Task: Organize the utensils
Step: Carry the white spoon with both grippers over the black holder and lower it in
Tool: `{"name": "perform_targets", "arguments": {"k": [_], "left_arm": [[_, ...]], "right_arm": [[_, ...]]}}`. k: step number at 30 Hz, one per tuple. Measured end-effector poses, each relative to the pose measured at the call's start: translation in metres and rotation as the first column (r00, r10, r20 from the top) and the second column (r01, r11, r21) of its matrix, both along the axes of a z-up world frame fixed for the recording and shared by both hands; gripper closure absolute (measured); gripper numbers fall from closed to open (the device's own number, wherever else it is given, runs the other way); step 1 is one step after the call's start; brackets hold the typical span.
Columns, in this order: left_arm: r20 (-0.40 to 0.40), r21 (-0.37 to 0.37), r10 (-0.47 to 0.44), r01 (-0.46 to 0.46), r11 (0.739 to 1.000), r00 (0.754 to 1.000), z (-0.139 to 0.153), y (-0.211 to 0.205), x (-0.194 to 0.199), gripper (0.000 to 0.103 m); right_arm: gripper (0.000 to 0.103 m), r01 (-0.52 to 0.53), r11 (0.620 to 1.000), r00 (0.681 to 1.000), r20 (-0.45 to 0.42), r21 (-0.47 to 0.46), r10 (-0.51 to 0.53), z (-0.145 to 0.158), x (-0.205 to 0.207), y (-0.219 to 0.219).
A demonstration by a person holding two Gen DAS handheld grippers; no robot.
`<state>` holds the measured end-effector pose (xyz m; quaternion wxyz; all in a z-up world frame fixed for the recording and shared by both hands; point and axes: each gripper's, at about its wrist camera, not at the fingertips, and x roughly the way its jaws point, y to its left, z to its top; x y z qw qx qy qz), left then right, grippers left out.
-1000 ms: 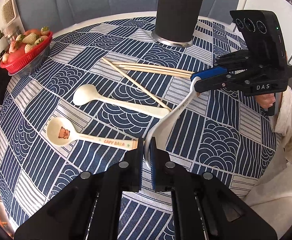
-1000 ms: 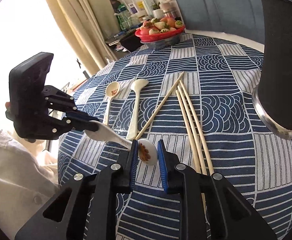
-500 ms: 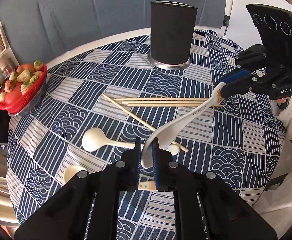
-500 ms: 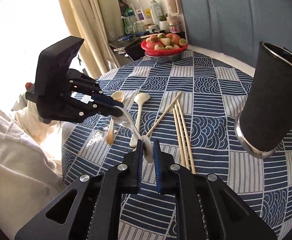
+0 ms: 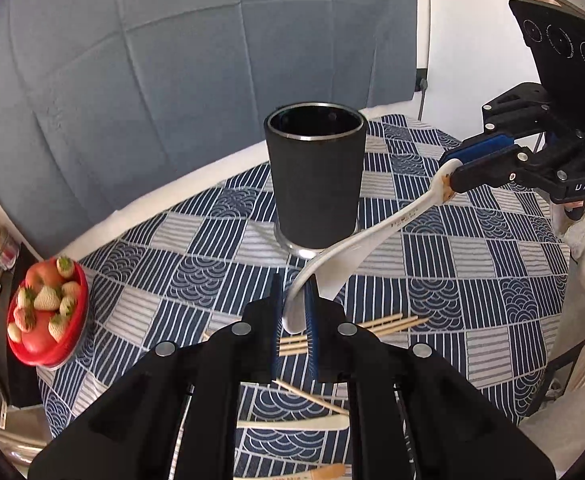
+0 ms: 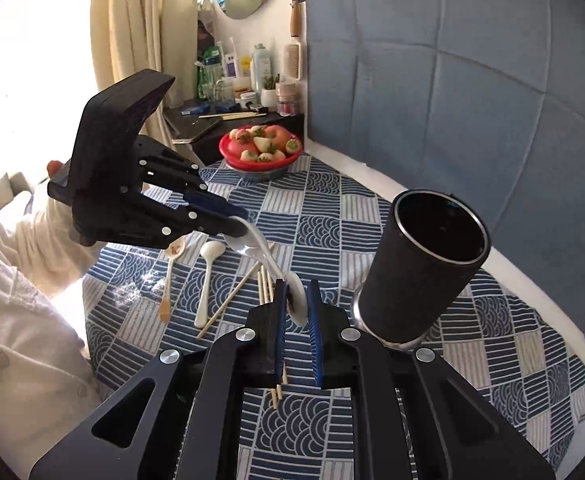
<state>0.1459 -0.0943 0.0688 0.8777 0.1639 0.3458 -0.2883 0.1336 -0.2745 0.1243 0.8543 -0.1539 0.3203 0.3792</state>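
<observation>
1. White ceramic spoon [image 5: 376, 236] is off the surface, held at both ends. Left hand-held gripper [image 5: 292, 320] is clenched on the handle end; right hand-held gripper [image 6: 296, 312] is clenched on the bowl end, which shows as a white disc with a small printed motif between its pads.
2. Black utensil holder [image 5: 314, 178] stands upright with a steel rim and base. As far as its dark interior shows, nothing is in it yet.
3. Judgement: the task is early. This spoon is the first piece on its way, and none is stowed.
4. Left on the surface [image 6: 332, 208]: a plain white spoon [image 6: 208, 276], a spoon with a printed bowl and tan handle tip [image 6: 170, 276], and loose wooden chopsticks [image 6: 236, 296], one pair crossing another.
5. Room: the holder's mouth is open and unobstructed from above. The spoon sits just beside the holder, lower than the rim in the left view.
6. Judgement: one hand-held gripper must let go before the spoon can tip in, and both bodies crowd that side of the holder.
7. Edges: the holder stands toward the far edge of the round surface, near the blue padded wall. The red fruit basket [image 5: 44, 320] sits at the rim, well apart from the work.
</observation>
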Motion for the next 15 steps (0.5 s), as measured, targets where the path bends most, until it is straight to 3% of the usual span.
{"name": "perform_targets", "arguments": {"k": [15], "left_arm": [[0.094, -0.069, -0.095, 0.102, 0.992, 0.991, 0.051, -0.058, 0.051, 0.092]], "right_arm": [[0.094, 0.168, 0.985, 0.970, 0.185, -0.027, -0.160, 0.068, 0.010, -0.039]]}}
